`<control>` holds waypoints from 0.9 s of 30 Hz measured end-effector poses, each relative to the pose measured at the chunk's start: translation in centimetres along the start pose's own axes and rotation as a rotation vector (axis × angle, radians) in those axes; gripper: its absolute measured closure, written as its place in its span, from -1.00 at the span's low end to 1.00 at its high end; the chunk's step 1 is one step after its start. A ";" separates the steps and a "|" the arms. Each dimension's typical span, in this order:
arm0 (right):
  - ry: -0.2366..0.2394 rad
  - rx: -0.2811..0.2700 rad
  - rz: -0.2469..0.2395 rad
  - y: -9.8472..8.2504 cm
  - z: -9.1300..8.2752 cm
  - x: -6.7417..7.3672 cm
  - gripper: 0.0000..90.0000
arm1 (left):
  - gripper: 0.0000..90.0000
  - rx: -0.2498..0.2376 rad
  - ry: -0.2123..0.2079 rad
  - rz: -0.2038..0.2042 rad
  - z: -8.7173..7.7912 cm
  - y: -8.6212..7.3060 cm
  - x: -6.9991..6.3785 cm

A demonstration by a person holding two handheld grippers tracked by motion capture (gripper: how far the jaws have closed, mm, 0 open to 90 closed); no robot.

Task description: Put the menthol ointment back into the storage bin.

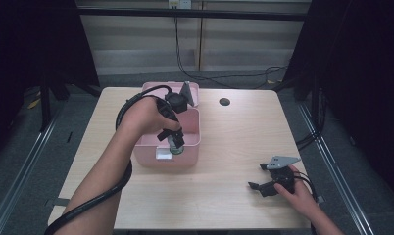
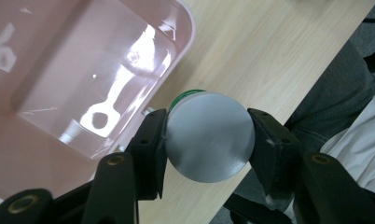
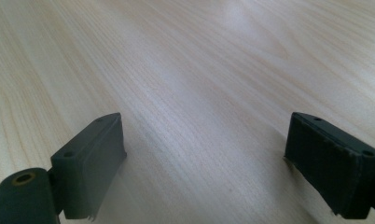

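Observation:
A green can with a grey round end (image 2: 209, 136) is clamped between the jaws of my left gripper (image 2: 208, 140). In the high view that left gripper (image 1: 175, 143) points down with the can (image 1: 176, 147) over the front edge of the pink bin (image 1: 146, 159). The bin's glossy inside (image 2: 59, 79) lies to the left of the can in the left gripper view. My right gripper (image 1: 258, 186) rests low over the table's front right part, jaws wide apart. Bare wood lies between its black pads (image 3: 90, 163).
The light wooden table (image 1: 234, 142) has a small dark hole (image 1: 224, 102) near its back edge. A black cable (image 1: 121, 110) loops from the left gripper along the forearm. Dark curtains and metal rails flank the table.

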State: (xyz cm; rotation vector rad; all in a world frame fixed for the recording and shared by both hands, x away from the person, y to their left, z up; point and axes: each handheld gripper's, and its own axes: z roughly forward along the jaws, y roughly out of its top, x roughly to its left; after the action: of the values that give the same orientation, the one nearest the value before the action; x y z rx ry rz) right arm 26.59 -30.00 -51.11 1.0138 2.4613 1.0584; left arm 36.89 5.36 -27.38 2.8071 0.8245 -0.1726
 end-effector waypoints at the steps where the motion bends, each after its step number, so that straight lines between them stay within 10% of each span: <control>1: 0.000 0.000 0.001 0.0 0.0 0.0 -0.75 | 0.12 0.000 0.004 0.002 -0.1 0.1 0.1; 27: 0.001 0.001 -0.003 0.0 0.0 0.0 -0.75 | 0.12 -0.079 0.069 -0.054 1.0 1.7 5.5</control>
State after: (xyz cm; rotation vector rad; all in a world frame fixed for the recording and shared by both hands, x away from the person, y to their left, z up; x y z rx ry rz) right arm 26.60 -30.02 -51.11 1.0098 2.4636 1.0578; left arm 42.42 6.58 -28.99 2.7325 0.9032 -0.0505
